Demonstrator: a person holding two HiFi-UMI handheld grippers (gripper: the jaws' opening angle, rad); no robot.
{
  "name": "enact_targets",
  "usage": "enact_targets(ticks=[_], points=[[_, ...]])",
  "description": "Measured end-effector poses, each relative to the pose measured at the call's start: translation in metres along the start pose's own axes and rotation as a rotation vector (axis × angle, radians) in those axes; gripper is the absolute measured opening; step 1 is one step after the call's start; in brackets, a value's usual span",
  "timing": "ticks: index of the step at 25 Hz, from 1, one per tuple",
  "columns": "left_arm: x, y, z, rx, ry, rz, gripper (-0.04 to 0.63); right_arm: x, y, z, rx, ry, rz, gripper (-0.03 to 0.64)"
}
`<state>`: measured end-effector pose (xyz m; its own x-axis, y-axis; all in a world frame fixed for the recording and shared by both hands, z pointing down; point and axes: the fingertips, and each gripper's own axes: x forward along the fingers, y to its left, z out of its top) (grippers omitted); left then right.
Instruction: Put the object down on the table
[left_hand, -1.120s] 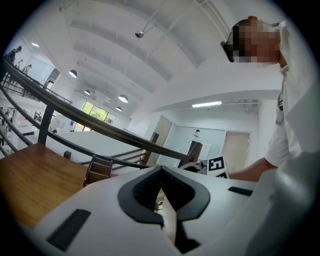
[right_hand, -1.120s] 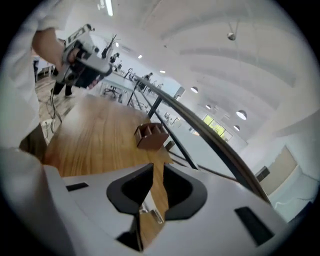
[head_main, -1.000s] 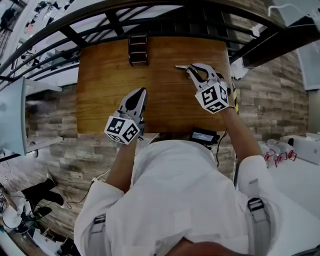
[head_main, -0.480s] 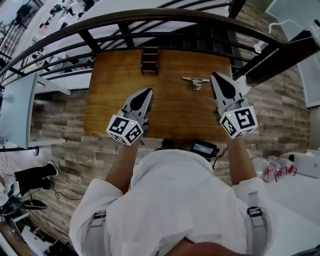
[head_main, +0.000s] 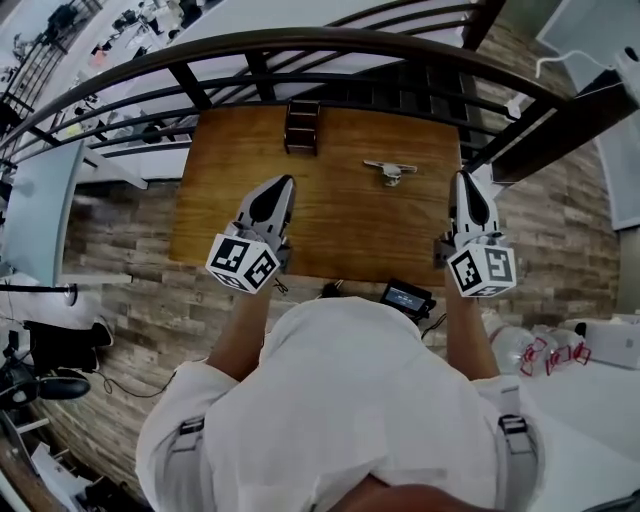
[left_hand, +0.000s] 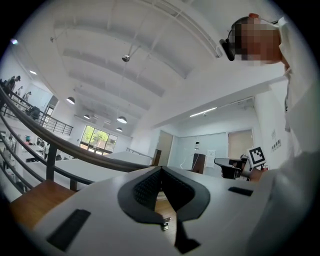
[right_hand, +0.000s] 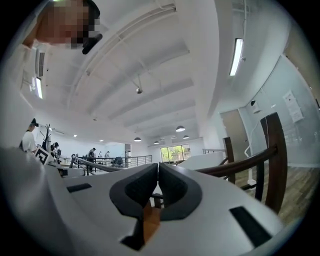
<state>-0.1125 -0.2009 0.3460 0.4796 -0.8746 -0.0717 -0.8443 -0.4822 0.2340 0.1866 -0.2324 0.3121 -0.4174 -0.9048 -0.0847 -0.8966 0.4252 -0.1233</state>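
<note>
A small grey metal object (head_main: 388, 169) with a flat bar and a round foot lies on the wooden table (head_main: 340, 220), right of the middle and toward the far edge. My right gripper (head_main: 468, 184) hovers over the table's right edge, well to the right of the object and nearer me, shut with nothing in it. My left gripper (head_main: 276, 190) is over the left half of the table, also shut and holding nothing. In both gripper views, the left gripper (left_hand: 160, 171) and right gripper (right_hand: 156, 167) show their pads pressed together, pointing out over the railing.
A small dark slatted rack (head_main: 301, 126) stands at the table's far edge. A curved black railing (head_main: 300, 45) runs just beyond it. A black device (head_main: 405, 297) sits at the near edge, by the person's chest. The floor is wood-look planks (head_main: 110, 230).
The right gripper let go of the metal object, left it on the table, and drew back to the right and toward me, shutting. The left gripper stayed about where it was.
</note>
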Motion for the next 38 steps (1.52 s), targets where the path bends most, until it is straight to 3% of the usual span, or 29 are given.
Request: enact_targets(ticks=[6,14,18,22,25,34,38], points=[[-0.003,-0.017,0.001,0.018,-0.004,0.057,0.015,-0.033,-0.014,-0.022,-0.056,0.037,-0.020,0.026],[-0.004,-0.059,-0.022,0.067,0.018,0.093,0.015,-0.064,-0.043,-0.053,0.099,0.103,-0.050,0.026],[-0.010,-0.069,-0.037,0.076,0.026,0.121,0.015,-0.071,-0.040,-0.054,0.104,0.081,-0.021,0.026],[-0.017,-0.079,-0.053,0.061,0.040,0.142,0.015,-0.084,-0.040,-0.064,0.202,0.104,0.002,0.026],[-0.022,-0.082,-0.057,0.057,0.040,0.150,0.015,-0.085,-0.038,-0.061,0.201,0.097,0.016,0.026],[-0.028,-0.106,-0.070,0.036,0.057,0.107,0.015,-0.102,-0.030,-0.074,0.252,0.130,0.066,0.023],[-0.027,-0.121,-0.080,0.033,0.075,0.094,0.015,-0.120,-0.033,-0.077,0.208,0.135,0.071,0.023]])
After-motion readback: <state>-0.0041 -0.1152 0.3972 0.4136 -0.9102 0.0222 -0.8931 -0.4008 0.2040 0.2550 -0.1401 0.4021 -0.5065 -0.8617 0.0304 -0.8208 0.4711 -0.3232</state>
